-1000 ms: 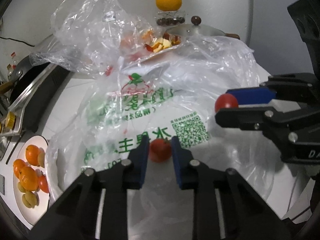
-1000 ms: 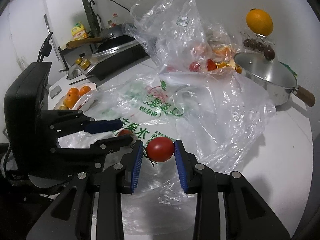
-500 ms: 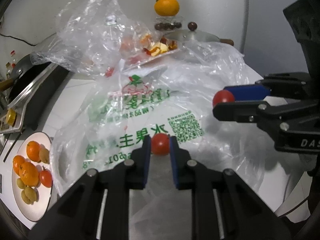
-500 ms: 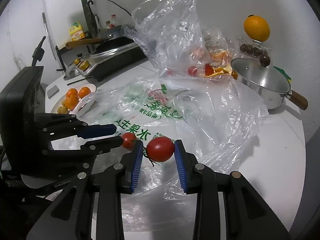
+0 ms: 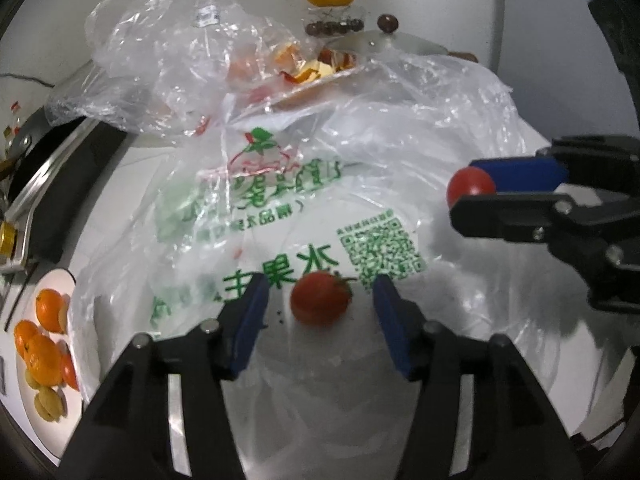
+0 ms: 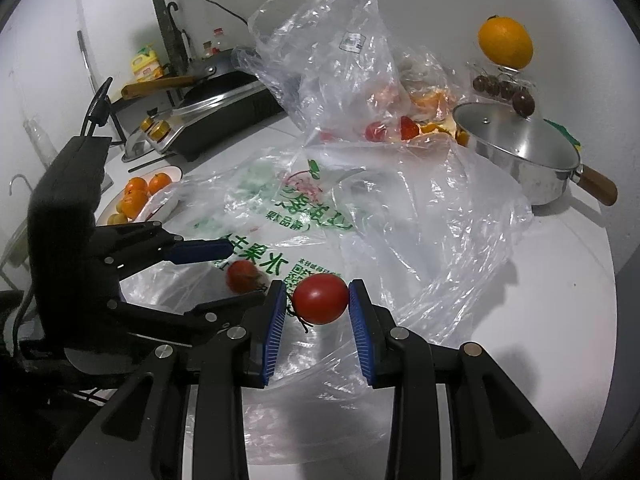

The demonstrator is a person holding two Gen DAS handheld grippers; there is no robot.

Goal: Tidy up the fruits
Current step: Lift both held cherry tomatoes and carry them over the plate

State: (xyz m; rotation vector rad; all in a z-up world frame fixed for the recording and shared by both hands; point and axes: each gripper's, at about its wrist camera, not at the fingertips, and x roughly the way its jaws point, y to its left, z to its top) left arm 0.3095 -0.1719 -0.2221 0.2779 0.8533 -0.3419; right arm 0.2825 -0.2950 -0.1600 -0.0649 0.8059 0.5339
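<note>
My left gripper (image 5: 320, 304) is open, its blue pads wide apart around a small red tomato (image 5: 320, 298) that looks loose between them over the printed plastic bag (image 5: 272, 208); the tomato is blurred in the right wrist view (image 6: 242, 276). My right gripper (image 6: 318, 306) is shut on a second red tomato (image 6: 320, 298), held above the bag; it also shows in the left wrist view (image 5: 470, 184). A white plate (image 5: 52, 280) with oranges and other fruit sits at the left.
A clear bag (image 6: 332, 52) with fruit and peels stands behind. A steel pot (image 6: 524, 152) with a wooden handle is at the right, an orange (image 6: 506, 42) on a container behind it. A stove with a pan (image 6: 216, 96) is at the left.
My left gripper has opened and let go of its tomato, which now sits free between the pads. My right gripper still holds its tomato in about the same place.
</note>
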